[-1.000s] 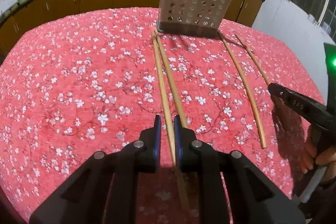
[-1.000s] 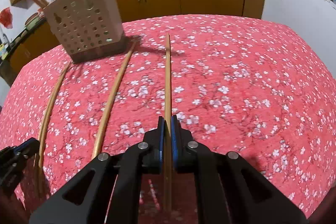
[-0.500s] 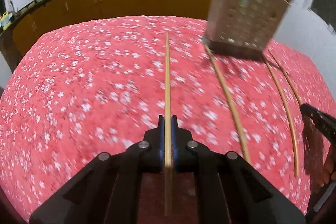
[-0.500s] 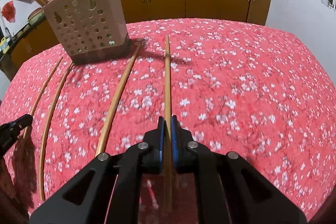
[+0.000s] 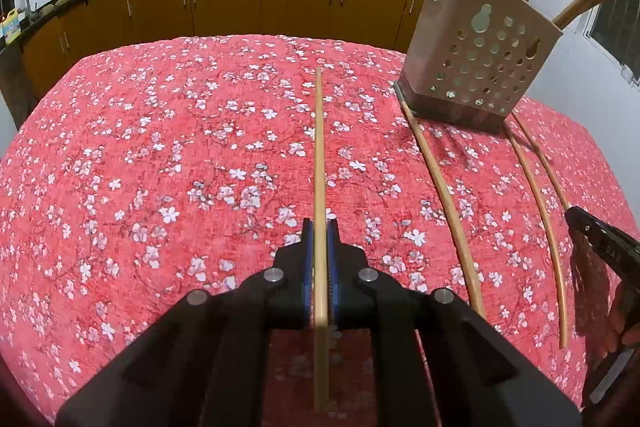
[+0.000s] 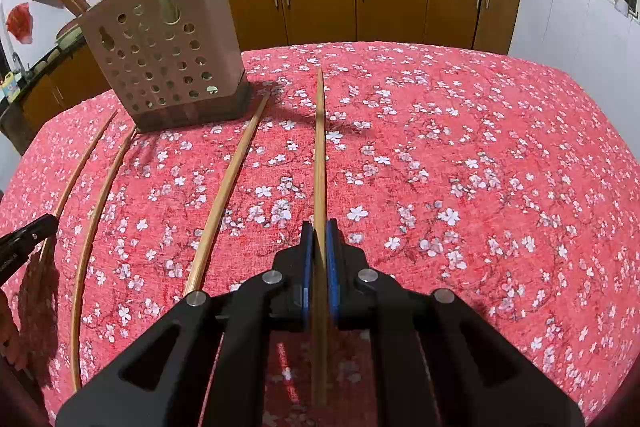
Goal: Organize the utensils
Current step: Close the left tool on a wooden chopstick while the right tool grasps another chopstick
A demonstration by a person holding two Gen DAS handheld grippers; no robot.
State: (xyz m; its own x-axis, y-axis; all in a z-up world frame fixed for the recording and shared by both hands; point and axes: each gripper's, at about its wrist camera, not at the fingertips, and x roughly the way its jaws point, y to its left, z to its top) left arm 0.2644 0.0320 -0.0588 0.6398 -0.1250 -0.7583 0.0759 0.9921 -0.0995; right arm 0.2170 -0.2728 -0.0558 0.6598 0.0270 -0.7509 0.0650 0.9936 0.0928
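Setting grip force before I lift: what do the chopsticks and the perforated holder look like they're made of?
Chopsticks: likely bamboo or pale wood, matte tan, thin straight sticks, no visible gloss. Holder: probably moulded plastic, smooth beige walls with clean round holes, darker base. Both guesses rest on look only.

Table wearing red floral cloth (image 5: 168,155). Perforated beige utensil holder (image 5: 476,67) standing at far edge. Three loose chopsticks (image 5: 448,203) lying on cloth, far ends reaching toward holder base.

Holder (image 5: 476,67) chopstick tops cut off, right gripper (image 5: 600,247) mostly out of frame, maybe shut
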